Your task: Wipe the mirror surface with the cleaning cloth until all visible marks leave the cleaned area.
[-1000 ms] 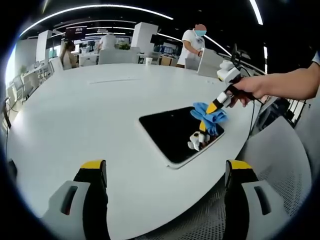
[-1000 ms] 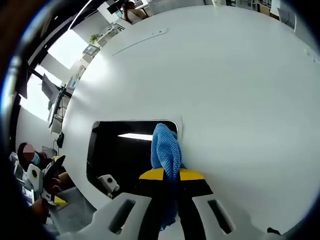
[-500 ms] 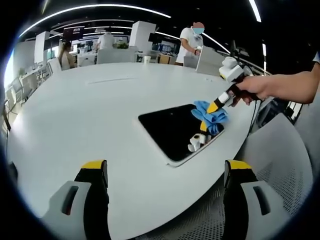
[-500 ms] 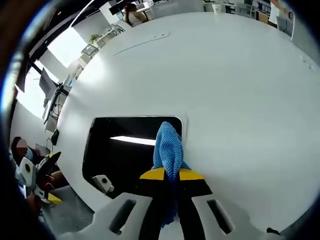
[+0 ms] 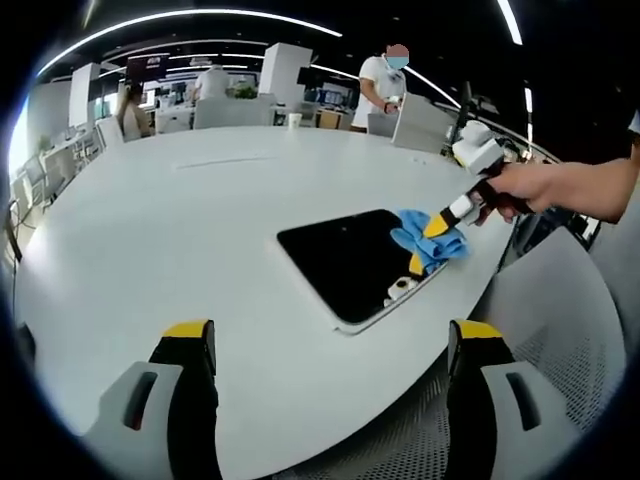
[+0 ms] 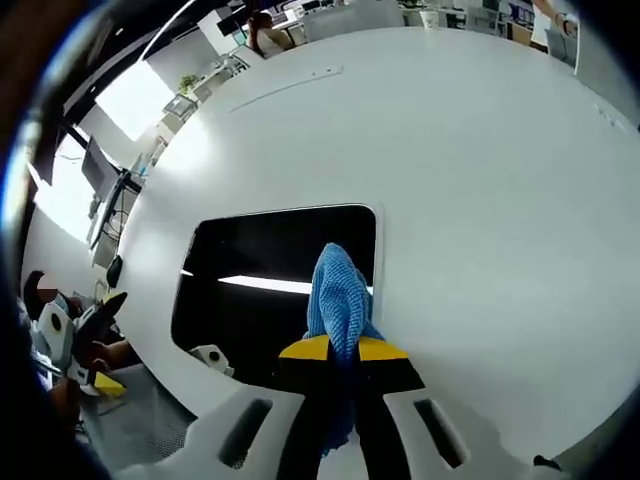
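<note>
On the mirror's (image 6: 270, 270) near edge, right gripper (image 6: 342, 350) clamps the cloth (image 6: 338, 295), mid-wipe; next sweep farther across; left gripper (image 5: 330, 345) hovers apart.

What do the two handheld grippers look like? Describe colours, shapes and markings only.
The left gripper has two black jaws with yellow tips and light grey housings with dark slots. The right gripper has the same black jaws, yellow tips and grey slotted housings. Seen from the left gripper view, it carries a white box.
</note>
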A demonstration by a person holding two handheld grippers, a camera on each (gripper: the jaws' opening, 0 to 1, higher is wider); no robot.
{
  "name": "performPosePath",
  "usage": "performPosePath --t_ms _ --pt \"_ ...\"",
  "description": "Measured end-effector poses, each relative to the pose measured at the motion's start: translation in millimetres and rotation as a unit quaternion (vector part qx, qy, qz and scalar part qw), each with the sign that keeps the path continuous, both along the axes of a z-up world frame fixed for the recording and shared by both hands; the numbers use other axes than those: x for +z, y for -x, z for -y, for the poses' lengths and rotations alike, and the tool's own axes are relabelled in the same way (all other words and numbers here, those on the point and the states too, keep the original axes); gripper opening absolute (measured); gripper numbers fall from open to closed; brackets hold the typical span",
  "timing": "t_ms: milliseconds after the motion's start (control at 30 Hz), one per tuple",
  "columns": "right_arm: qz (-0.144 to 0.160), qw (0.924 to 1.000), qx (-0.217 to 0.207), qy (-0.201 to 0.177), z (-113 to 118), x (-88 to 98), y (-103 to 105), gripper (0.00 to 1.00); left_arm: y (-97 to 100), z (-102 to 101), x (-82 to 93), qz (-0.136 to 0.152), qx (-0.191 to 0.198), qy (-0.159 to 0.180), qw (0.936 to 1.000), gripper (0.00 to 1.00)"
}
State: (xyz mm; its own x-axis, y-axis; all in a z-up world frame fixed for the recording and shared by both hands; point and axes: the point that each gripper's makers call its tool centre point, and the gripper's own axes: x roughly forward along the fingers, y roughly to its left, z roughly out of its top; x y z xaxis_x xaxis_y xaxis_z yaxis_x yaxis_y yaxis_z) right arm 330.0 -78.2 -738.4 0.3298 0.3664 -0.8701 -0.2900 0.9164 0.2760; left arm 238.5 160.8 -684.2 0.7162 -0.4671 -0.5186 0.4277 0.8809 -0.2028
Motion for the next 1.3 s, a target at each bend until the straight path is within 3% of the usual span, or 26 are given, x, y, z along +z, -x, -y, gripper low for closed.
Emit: performPosePath --t_ms 600,1067,1133,1167,1300 --pt "0.005 0.9999 -0.004 -0.009 4 0.1 27 0.02 -0.1 -2 -0.9 -0.002 0.004 0.001 1.0000 0.95" --pt "0.004 0.9997 -0.017 -0.020 5 0.5 32 0.02 -1.2 -3 0.6 -0.002 0.015 0.010 0.9998 0.94" --pt "-0.024 0.9974 -0.062 -0.029 5 0.5 31 0.02 -1.4 -3 0.6 -0.001 0.014 0.011 0.9998 0.94" --pt "-0.019 0.9983 -0.047 -0.027 7 0.4 29 0.02 -1.4 -3 0.6 -0.001 0.014 0.012 0.9998 0.94" --pt "-0.026 0.9976 -0.058 -0.028 6 0.6 30 0.02 -0.8 -2 0.3 -0.002 0.011 0.011 0.9999 0.94"
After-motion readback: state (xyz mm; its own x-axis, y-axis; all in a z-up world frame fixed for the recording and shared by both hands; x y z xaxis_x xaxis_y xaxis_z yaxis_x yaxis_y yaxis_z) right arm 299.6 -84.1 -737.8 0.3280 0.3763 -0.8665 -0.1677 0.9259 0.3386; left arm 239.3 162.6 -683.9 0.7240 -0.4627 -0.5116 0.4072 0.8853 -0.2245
